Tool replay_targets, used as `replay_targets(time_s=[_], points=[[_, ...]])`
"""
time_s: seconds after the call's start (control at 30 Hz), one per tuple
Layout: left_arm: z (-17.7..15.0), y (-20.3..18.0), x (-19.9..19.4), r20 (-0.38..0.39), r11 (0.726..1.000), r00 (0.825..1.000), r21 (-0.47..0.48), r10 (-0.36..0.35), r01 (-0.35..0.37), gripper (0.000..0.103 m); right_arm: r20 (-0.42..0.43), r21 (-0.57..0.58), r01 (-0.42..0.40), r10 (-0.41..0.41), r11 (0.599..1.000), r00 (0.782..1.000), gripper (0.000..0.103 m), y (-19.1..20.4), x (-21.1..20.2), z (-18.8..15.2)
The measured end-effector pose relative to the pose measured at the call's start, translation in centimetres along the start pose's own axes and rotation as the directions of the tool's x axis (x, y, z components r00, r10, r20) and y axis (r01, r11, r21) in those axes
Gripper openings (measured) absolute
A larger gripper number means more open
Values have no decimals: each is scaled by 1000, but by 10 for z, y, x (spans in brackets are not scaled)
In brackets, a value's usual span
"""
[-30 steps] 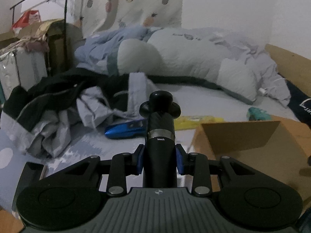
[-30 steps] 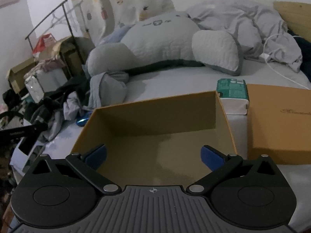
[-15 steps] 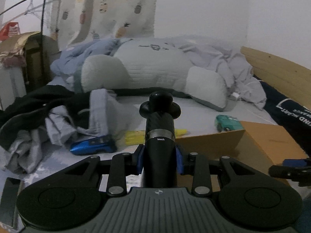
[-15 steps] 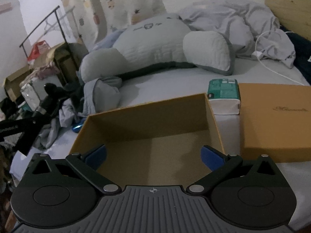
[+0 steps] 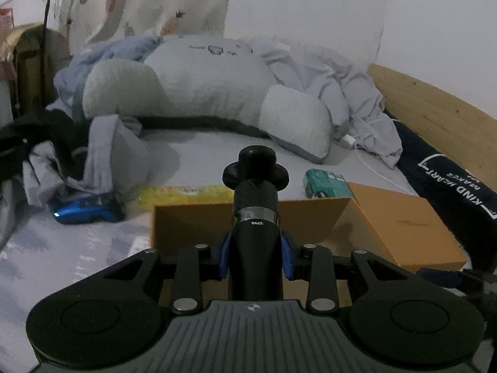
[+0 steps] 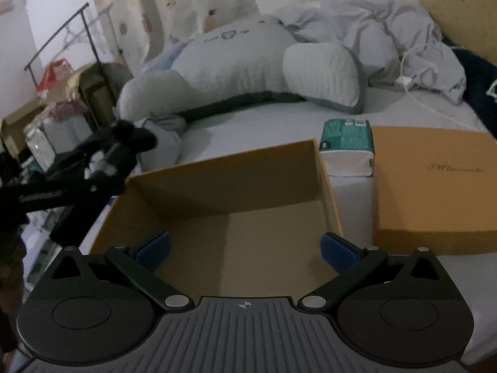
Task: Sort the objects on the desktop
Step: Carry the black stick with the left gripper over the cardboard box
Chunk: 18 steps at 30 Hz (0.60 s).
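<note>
Closest to the left wrist camera, the left gripper (image 5: 255, 256) has its blue fingers (image 5: 224, 256) clamped on a black handle (image 5: 255, 217) marked "touch", which stands upright with its knobbed top above the near wall of the open box (image 5: 198, 222). Over on the right, the right gripper (image 6: 245, 247) hangs at the box's near edge, fingers (image 6: 335, 250) spread wide and empty. Beside the box lies its lid (image 6: 435, 183), touching a tissue pack (image 6: 346, 146). Further left on the bed (image 5: 202, 152) sit a yellow packet (image 5: 183, 195) and a blue device (image 5: 87, 211), then a large pillow (image 5: 202, 87).
</note>
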<state>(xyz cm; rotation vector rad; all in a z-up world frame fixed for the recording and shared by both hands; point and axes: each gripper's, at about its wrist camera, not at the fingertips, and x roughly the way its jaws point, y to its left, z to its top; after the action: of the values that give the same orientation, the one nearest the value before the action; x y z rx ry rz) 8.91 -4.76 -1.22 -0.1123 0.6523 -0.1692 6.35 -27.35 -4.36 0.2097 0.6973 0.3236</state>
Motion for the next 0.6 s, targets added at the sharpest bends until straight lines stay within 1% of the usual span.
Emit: replay_targets(time_s=[0.1, 0.3, 0.4, 0.6], points=[[-4, -3, 13, -25, 1000, 1000, -13, 1, -1, 33, -11, 18, -15, 16, 1000, 1000, 103, -1, 1, 0], [-12, -4, 36, -88, 999, 996, -49, 16, -20, 33, -27, 18, -9, 9, 1000, 1000, 103, -4, 5, -3], [-15, -3, 46, -123, 997, 992, -69, 27, -35, 33, -37, 29, -12, 13, 1000, 999, 103, -6, 7, -4], [-22, -2, 66, -193, 992, 980, -108, 46, -68, 33, -45, 16, -7, 8, 1000, 999, 103, -6, 10, -6]])
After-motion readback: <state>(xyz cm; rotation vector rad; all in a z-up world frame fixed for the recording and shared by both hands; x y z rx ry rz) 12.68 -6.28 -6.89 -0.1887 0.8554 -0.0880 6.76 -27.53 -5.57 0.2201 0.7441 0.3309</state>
